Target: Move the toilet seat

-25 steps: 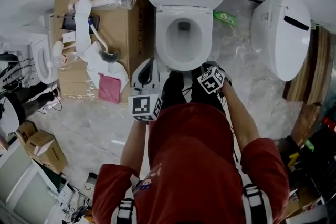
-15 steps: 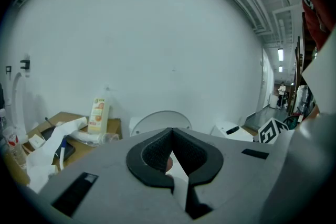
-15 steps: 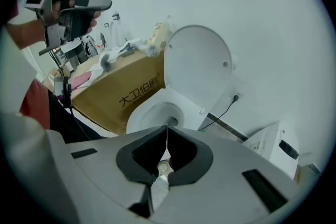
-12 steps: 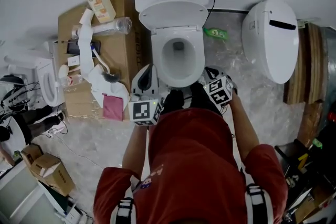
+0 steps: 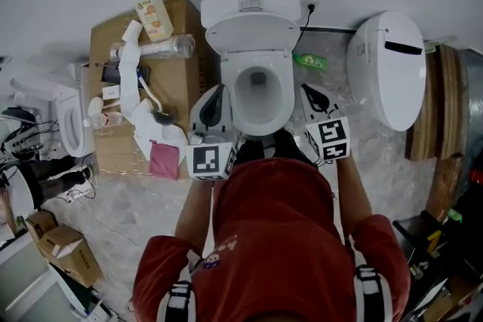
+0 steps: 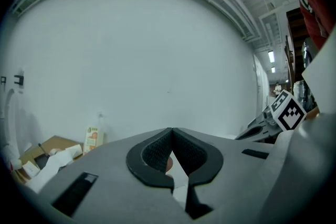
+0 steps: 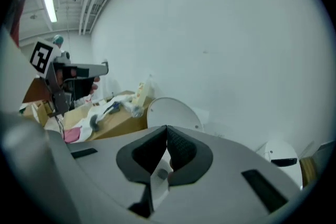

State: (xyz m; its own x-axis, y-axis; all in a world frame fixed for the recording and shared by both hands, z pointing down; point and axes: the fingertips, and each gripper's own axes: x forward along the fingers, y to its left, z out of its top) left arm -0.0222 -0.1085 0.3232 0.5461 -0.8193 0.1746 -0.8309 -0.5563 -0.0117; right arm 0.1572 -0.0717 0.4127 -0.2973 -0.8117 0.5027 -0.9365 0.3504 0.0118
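A toilet [image 5: 281, 60] stands against the back wall, its lid [image 5: 249, 34] raised against the tank. A box [image 5: 185, 72] sits left of it, and a second toilet [image 5: 389, 68] right. The left hand-held gripper [image 5: 217, 93] is beside the bowl's left side, and the right hand-held gripper [image 5: 307, 92] beside its right.

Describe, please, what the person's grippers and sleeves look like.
Both the left gripper and right gripper have pale grey bodies with black textured pads. Each carries a white cube printed with black square markers. The person wears a red short-sleeved shirt.
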